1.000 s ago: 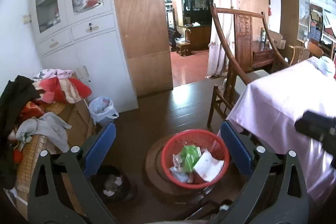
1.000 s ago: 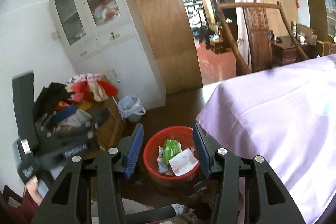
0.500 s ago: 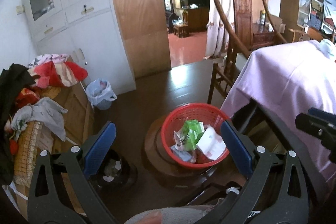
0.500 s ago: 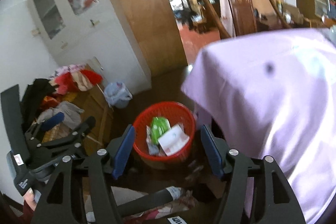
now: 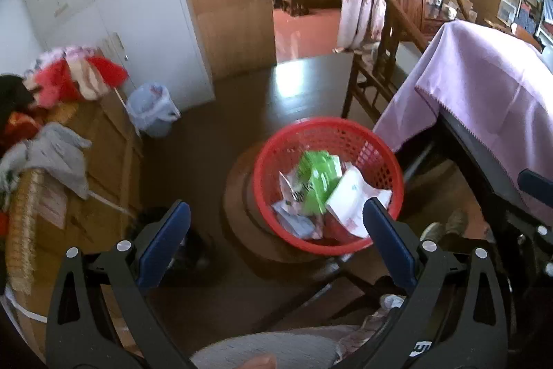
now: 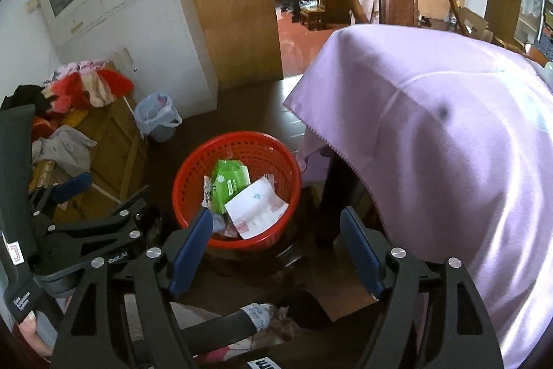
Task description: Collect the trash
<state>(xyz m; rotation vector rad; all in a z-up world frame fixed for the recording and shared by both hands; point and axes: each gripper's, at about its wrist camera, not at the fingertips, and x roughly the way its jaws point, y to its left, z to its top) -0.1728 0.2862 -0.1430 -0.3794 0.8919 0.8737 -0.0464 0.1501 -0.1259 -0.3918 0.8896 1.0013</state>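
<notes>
From the left wrist, the left gripper [image 5: 276, 230] points steeply down with its blue pads set wide apart and nothing between them. Just ahead of its right finger, the red basket [image 5: 328, 182] sits on a round wooden stool [image 5: 238, 196]. In the basket lies a green packet [image 5: 316, 182] beside white paper wrappers [image 5: 352, 196]. Ahead and to the left of the gripper stands a small bin lined with a plastic bag [image 5: 152, 109], against a white cabinet [image 5: 131, 6]. Far left is a heap of clothes [image 5: 65, 85] on cardboard boxes. To the right hangs a lilac tablecloth [image 5: 484, 92], with a wooden chair [image 5: 387, 57] behind it

From the right wrist, the right gripper [image 6: 276, 248] also tilts downward; its jaws are opening and hold nothing. The red basket [image 6: 238, 189] lies straight ahead, just beyond the left finger, with the green packet [image 6: 228, 182] and a white printed wrapper [image 6: 255, 206] inside. The lilac tablecloth [image 6: 432, 144] fills the space ahead to the right. The left gripper [image 6: 79, 213] shows at the left edge, its fingers spread. The lined bin [image 6: 157, 120] stands farther ahead on the left
</notes>
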